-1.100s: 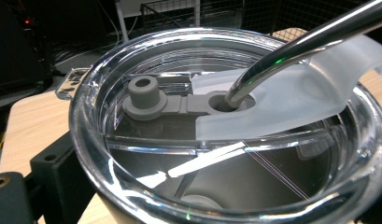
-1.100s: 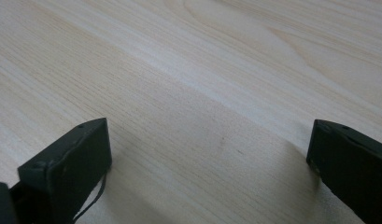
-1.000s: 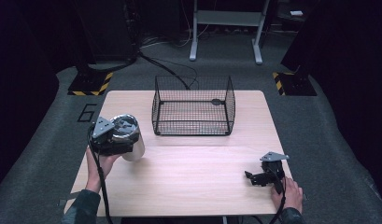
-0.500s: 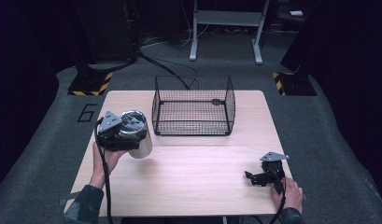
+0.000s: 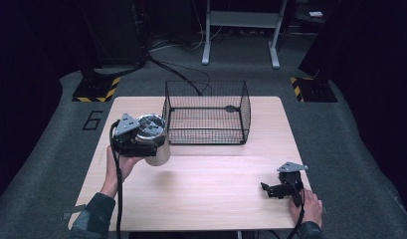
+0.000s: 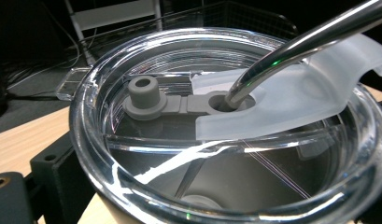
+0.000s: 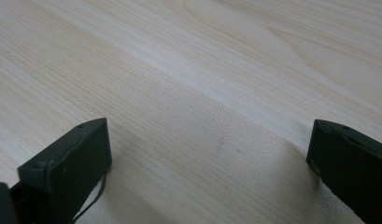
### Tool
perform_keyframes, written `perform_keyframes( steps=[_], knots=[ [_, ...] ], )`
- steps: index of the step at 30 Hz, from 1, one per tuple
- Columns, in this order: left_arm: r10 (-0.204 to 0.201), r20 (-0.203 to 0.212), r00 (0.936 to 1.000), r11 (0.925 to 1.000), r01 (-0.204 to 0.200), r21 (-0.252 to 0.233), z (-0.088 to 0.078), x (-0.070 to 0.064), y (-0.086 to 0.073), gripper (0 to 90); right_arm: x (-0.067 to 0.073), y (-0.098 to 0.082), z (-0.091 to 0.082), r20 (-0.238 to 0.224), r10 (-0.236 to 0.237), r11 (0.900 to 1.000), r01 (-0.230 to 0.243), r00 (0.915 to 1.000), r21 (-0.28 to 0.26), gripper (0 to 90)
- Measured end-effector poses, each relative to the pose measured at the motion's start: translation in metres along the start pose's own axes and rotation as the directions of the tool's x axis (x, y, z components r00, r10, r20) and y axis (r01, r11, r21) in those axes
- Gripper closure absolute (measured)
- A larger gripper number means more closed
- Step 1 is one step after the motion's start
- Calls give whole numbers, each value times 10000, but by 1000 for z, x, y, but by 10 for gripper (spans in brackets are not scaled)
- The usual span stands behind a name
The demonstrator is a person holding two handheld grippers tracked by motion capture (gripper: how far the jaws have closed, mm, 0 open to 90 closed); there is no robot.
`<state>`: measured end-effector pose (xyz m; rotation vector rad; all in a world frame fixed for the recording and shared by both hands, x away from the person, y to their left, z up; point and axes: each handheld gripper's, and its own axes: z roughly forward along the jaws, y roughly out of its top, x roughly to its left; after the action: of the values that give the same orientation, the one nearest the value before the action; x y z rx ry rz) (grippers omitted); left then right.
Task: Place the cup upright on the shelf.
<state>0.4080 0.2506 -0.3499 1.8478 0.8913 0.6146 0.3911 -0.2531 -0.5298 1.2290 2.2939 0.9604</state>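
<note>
A cream tumbler (image 5: 156,141) with a clear lid (image 6: 226,140) and a bent metal straw (image 6: 296,46) is held at the table's left side, just left of the wire basket (image 5: 206,112). My left gripper (image 5: 147,139) is shut on the tumbler's body, and a black jaw presses its side in the left gripper view. The tumbler seems lifted, with a shadow on the wood below it. My right gripper (image 5: 268,190) rests near the table's front right. In the right gripper view it (image 7: 207,154) stands open with only bare wood between its jaws.
The black wire basket is open on top and stands at the far middle of the wooden table (image 5: 206,194). Cables run over the dark floor behind it. A metal frame stand (image 5: 241,30) is farther back.
My left gripper has carried the tumbler to the right and a little farther away, toward the basket. The right gripper has stayed still.
</note>
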Motion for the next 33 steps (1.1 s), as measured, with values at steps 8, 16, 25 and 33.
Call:
perform_keyframes(
  steps=[8,16,25,33],
  knots=[
    [104,241,9997,9999,-104,-2,9,-6,10,41,0,0,0,0,-21,10000,21,10000,-5,0],
    [117,483,9988,9999,-114,-63,16,-8,20,41,0,0,0,0,-29,10000,29,10000,-7,0],
    [-1,628,9980,10000,7,-98,31,-10,29,41,0,0,0,-2,-29,10000,29,10000,-4,0],
    [-27,814,9967,9999,36,-104,40,-14,36,41,0,0,0,-3,-29,10000,29,10000,-5,0]
  ],
)
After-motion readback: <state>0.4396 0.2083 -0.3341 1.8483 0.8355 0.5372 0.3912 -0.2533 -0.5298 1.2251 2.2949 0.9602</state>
